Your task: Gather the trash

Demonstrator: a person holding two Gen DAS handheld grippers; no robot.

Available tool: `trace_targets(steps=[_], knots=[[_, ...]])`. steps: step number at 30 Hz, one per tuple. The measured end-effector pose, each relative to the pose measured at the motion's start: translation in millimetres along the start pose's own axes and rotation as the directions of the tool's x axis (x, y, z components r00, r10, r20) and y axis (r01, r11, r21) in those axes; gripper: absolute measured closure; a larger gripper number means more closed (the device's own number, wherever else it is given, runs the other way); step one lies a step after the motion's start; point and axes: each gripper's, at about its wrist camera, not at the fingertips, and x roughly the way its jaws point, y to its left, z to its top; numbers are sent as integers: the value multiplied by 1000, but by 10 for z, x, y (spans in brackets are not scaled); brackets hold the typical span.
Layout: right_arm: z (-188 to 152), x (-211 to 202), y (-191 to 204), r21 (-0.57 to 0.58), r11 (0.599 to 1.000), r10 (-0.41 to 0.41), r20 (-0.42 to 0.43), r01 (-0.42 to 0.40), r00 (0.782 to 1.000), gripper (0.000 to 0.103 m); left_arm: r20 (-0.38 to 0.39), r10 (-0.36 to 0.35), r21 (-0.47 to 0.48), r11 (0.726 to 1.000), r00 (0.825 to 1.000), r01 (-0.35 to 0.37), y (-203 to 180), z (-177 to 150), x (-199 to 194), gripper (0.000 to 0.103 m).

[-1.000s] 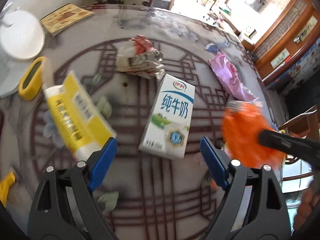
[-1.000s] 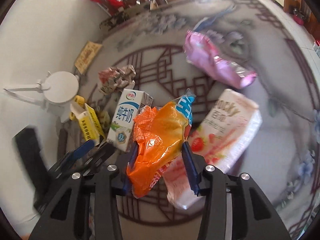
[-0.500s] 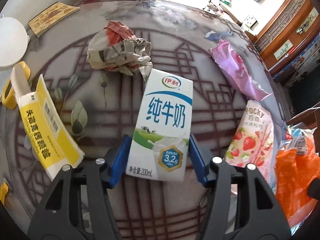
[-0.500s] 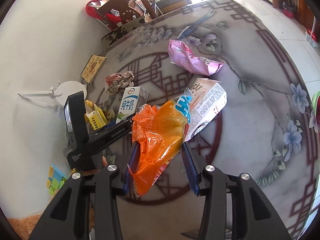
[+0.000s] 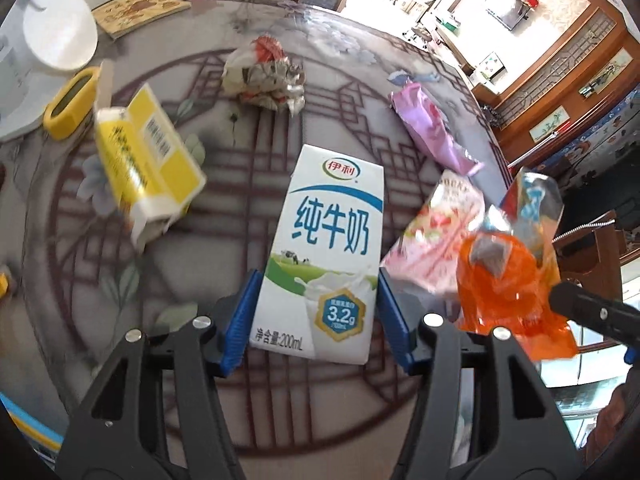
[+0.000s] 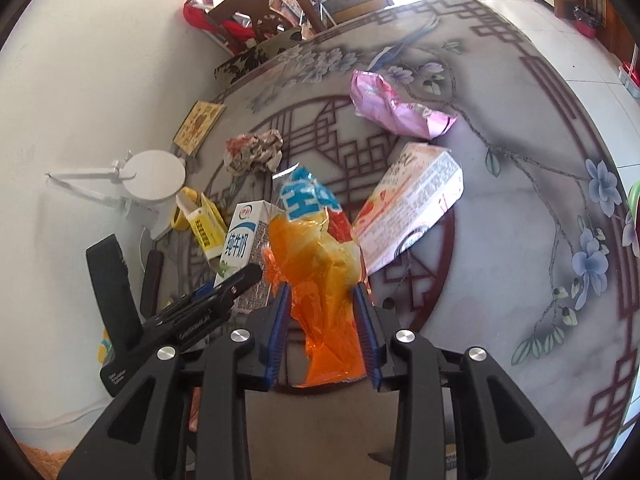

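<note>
My left gripper [image 5: 316,320] is shut on a white and blue milk carton [image 5: 326,252], its blue pads pressed on both sides of the carton's lower end. My right gripper [image 6: 322,332] is shut on an orange snack bag [image 6: 320,280] and holds it above the round patterned table [image 6: 520,208]. The bag also shows in the left wrist view [image 5: 512,280], right of the carton. The left gripper and the carton [image 6: 244,252] show in the right wrist view at the left.
On the table lie a yellow box [image 5: 144,168], a crumpled wrapper [image 5: 264,76], a pink bag [image 5: 432,128], a pink Pocky box [image 6: 408,208], a booklet [image 5: 140,8], a yellow object [image 5: 72,104] and a white round stand [image 5: 60,36]. A chair [image 6: 260,8] stands behind.
My left gripper closed in on the milk carton and shut on it; the carton now looks lifted and tilted. My right gripper kept the orange bag and moved back from the table.
</note>
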Motion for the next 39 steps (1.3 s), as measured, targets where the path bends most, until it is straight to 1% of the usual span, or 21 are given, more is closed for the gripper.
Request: trace_targets(steps=[2,3,4,6,8,10,14,15,17,18,21,22,23,24,25,29,32,34,35,37,39], knots=[[-53,29,-22,-1,1000,-16,-20,16,1000,65,-6,5,2,1000,1000,-5,11,-64,0,48],[-76,41,-45,7,1000,-18,-24,18,1000,58,-15,9,3,1000,1000,-9,29,-106,20,48],[-90,54,-63,12,1000,-19,-28,20,999,44,-23,11,1,1000,1000,-11,41,-130,38,48],[-115,74,-83,3,999,-54,-24,54,998,41,-40,13,-9,1000,999,-13,64,-160,78,48],[-125,116,-82,-25,995,-95,-19,94,995,29,-46,9,-13,1000,999,-10,67,-164,93,48],[-153,217,-54,-72,988,-141,-42,138,989,25,-46,8,-5,1000,999,-8,41,-165,99,48],[-270,392,34,-161,969,-200,-63,187,978,25,-39,6,8,1000,999,-6,-3,-151,81,48],[-310,462,77,-206,954,-235,-69,216,970,26,-40,6,8,1000,999,-6,-3,-150,84,48],[-368,567,126,-260,934,-278,-94,246,956,45,-41,8,8,1000,999,-7,-4,-153,90,48],[-386,594,124,-266,934,-273,-109,237,956,48,-42,9,8,1000,999,-9,-3,-155,91,48],[-428,610,120,-269,940,-252,-132,210,958,46,-42,10,6,1000,999,-10,-2,-151,90,48],[-431,591,121,-270,940,-250,-130,208,960,41,-43,11,8,1000,999,-11,-3,-150,93,48],[-432,564,120,-270,941,-246,-125,206,961,28,-45,12,9,1000,999,-11,-2,-152,98,45],[-432,517,114,-271,940,-245,-115,207,963,24,-48,13,12,1000,999,-12,-5,-151,113,40],[-438,480,106,-275,938,-247,-110,210,963,20,-51,13,15,1000,999,-12,-9,-152,132,38],[-522,403,82,-313,915,-300,-109,254,948,19,-69,18,33,999,997,-16,-65,-169,217,29],[-646,475,-25,-331,902,-337,-139,277,931,14,-69,25,73,997,997,-20,-151,-177,284,29],[-728,564,-72,-348,889,-368,-154,298,917,15,-69,41,88,995,997,-34,-181,-177,318,38],[-762,607,-72,-365,880,-380,-154,305,912,19,-72,43,88,995,996,-36,-188,-174,332,50],[-787,643,-48,-384,868,-392,-143,314,909,25,-71,35,76,997,997,-30,-182,-168,324,50],[-772,614,-14,-380,876,-369,-131,297,920,33,-59,35,78,996,998,-30,-191,-172,285,50]])
